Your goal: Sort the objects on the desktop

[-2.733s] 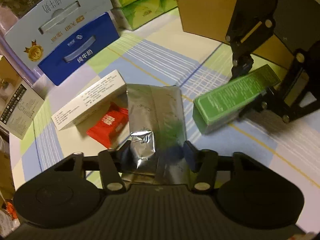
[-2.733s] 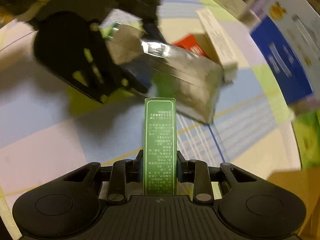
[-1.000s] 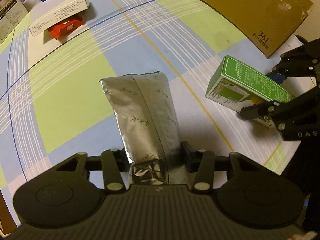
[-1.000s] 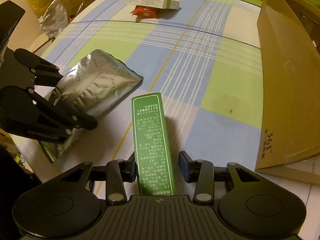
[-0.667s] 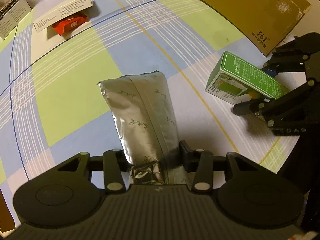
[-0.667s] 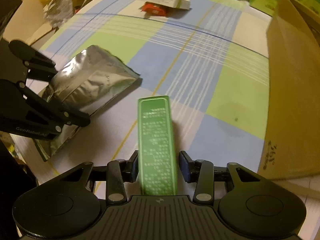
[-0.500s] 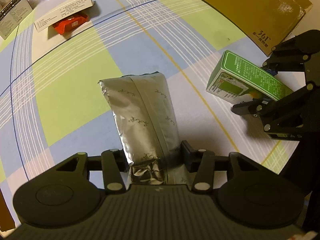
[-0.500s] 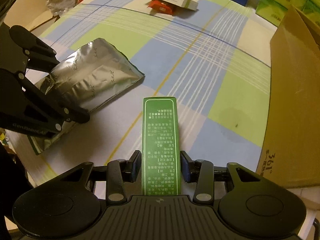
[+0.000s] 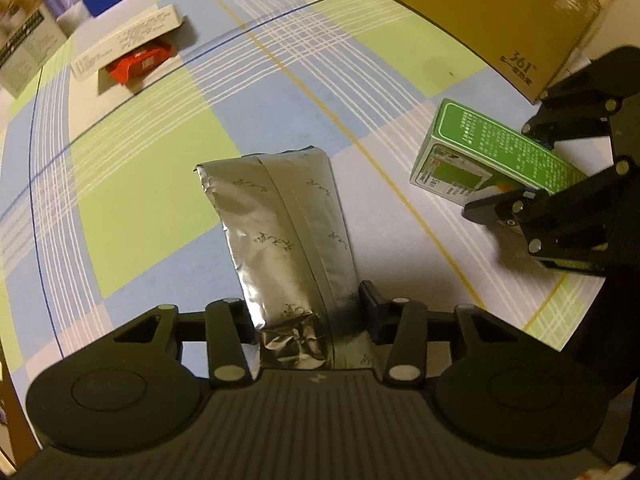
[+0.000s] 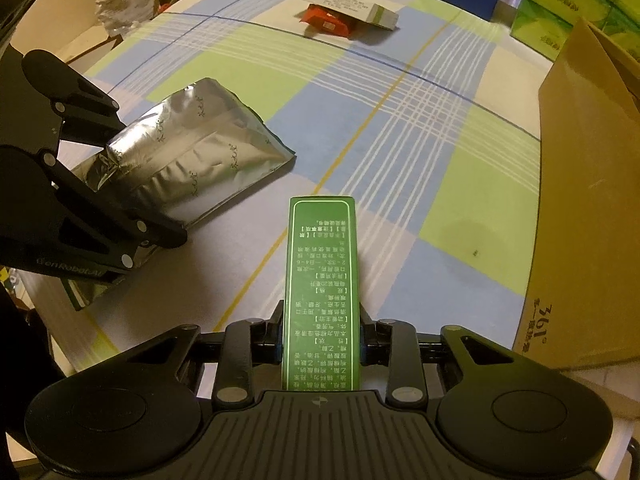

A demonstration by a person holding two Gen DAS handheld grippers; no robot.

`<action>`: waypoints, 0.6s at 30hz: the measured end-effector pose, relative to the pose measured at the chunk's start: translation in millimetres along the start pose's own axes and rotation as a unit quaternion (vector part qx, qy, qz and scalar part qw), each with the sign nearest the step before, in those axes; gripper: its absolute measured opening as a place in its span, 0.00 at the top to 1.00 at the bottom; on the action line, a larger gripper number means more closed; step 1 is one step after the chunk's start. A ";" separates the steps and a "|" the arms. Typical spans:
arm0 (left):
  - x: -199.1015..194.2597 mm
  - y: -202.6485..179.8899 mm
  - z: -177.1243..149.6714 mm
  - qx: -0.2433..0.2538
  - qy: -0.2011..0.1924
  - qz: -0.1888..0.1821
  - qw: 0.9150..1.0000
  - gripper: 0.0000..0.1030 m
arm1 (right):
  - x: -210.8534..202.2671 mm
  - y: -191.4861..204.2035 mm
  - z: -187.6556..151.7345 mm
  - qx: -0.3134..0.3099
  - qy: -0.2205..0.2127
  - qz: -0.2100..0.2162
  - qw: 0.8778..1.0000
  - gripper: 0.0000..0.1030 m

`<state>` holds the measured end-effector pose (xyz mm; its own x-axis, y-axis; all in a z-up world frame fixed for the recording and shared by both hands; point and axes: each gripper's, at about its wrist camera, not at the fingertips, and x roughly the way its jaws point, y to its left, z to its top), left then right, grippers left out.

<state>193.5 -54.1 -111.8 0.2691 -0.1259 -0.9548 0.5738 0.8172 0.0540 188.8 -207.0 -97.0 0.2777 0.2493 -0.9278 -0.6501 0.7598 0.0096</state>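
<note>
Checked tablecloth (image 9: 152,184), foil pouch (image 9: 288,232) in left tool (image 9: 308,328), green box (image 10: 322,292) in right tool (image 10: 320,344)

We hold a tool in each hand, both low over the tabletop (image 9: 152,184) and angled toward each other. Our left tool (image 9: 308,320) has its jaws pressed against the crumpled near end of a silver foil pouch (image 9: 280,220), its dark body filling the foreground of its own view. Our right tool (image 10: 320,340) is clamped on the two long sides of a green box (image 10: 320,280), which juts forward between the fingers. Each tool shows in the other's view as a black linkage at the frame's edge.
</note>
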 end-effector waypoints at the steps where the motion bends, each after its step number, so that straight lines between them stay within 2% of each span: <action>1: -0.7 -1.7 -0.5 0.003 -0.001 0.001 1.000 0.63 | -1.2 -0.2 -0.8 0.002 -0.001 0.000 1.000 0.73; 5: -4.7 -2.2 -1.1 -0.001 -0.003 -0.009 1.000 0.68 | -8.8 -2.2 -1.5 0.010 -0.010 0.000 1.000 0.73; 18: -31.0 9.1 -7.6 -0.021 -0.006 -0.029 0.999 0.69 | -38.4 -6.8 1.4 0.038 -0.044 0.005 0.998 0.73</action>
<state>184.5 -38.5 -83.9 0.2463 -0.1801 -0.9523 0.5552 0.8316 -0.0137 183.6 -220.9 -60.9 0.3349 0.3066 -0.8910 -0.5987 0.7994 0.0501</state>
